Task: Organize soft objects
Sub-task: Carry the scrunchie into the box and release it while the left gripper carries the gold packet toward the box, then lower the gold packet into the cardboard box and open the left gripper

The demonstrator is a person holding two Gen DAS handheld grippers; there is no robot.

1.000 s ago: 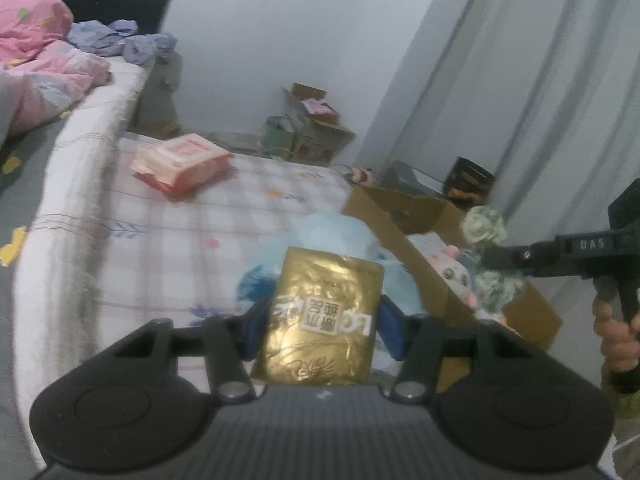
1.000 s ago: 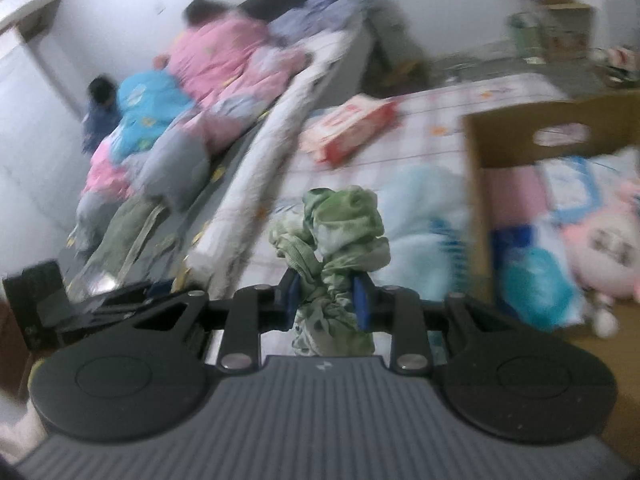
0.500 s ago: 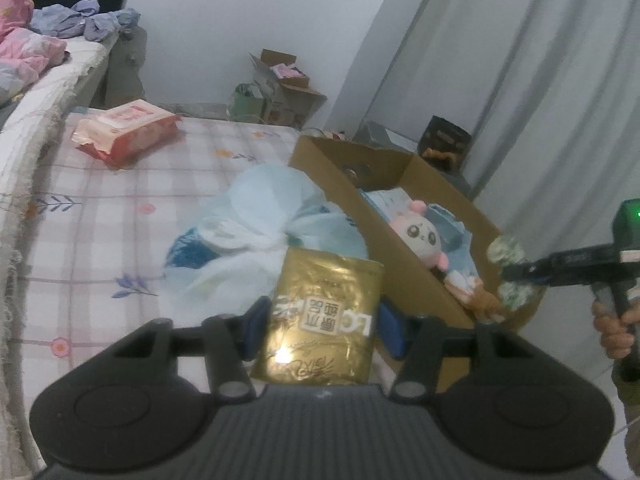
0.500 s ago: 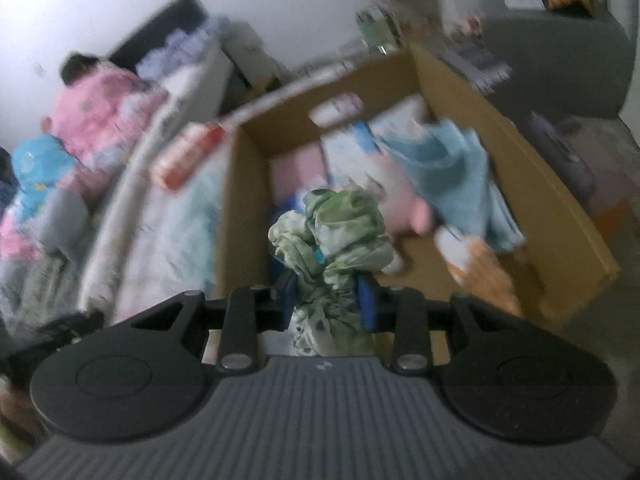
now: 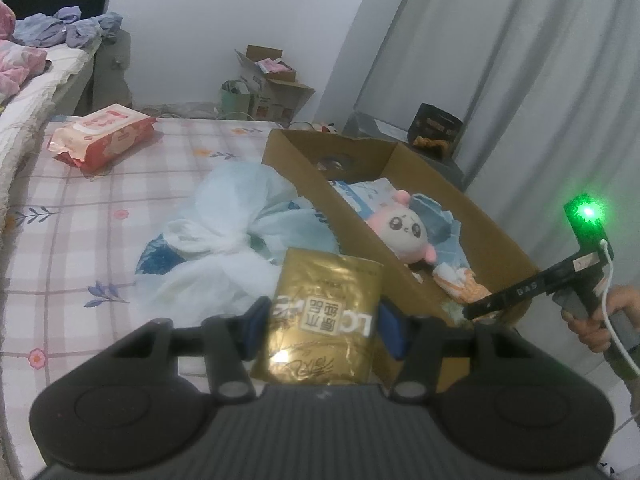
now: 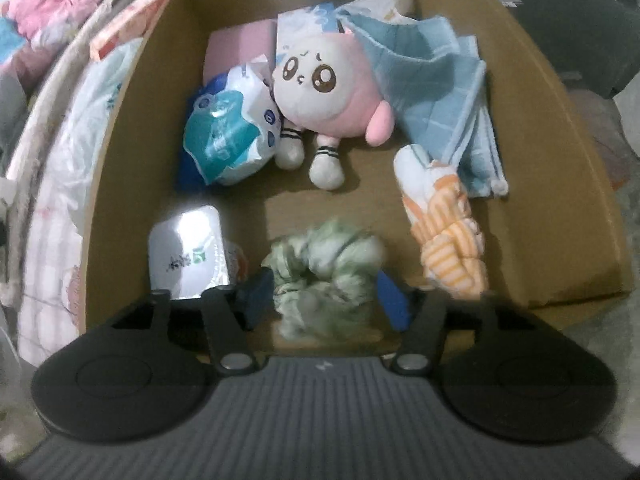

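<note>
Right claw [image 6: 324, 296], jaws opening, releases green scrunchie [image 6: 326, 276] at cardboard box's [image 6: 560, 216] near edge; left claw [image 5: 322, 326] grips gold pouch [image 5: 324, 316], probably boxed next.

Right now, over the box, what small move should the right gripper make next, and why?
Probably lift the right gripper straight up: its jaws are opening, and the green cloth bundle, blurred between them, seems to drop into the cardboard box.
</note>
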